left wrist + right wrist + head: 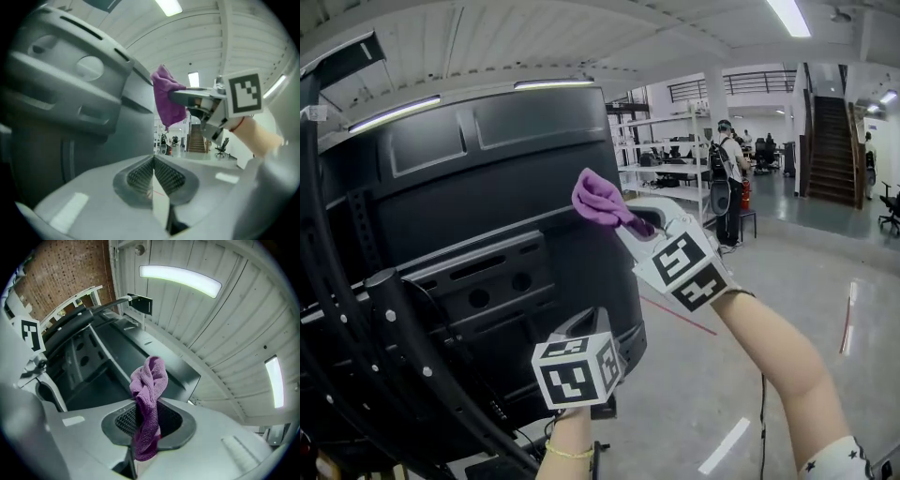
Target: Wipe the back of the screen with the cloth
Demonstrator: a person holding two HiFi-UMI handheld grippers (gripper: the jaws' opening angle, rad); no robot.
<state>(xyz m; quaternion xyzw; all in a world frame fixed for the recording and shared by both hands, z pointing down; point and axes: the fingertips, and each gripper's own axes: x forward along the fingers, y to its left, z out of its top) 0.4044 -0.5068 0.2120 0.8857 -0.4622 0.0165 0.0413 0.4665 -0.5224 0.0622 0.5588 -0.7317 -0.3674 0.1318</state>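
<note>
The right gripper (630, 225) is raised at frame centre, its forearm (773, 356) reaching up from the lower right and its jaws clamped on the cloth (149, 394). The left gripper (153, 180) sits low at bottom centre, beside the lower right corner of the screen back (487, 216), with its jaws closed together and nothing between them. The cloth is purple, bunched and twisted. It projects beyond the jaw tips at the screen back's right edge; contact cannot be confirmed. The screen back is dark and tilted and fills the left half of the frame. A black perforated stand (403, 347) crosses the lower left. Open floor (787, 272) lies at the right.
</note>
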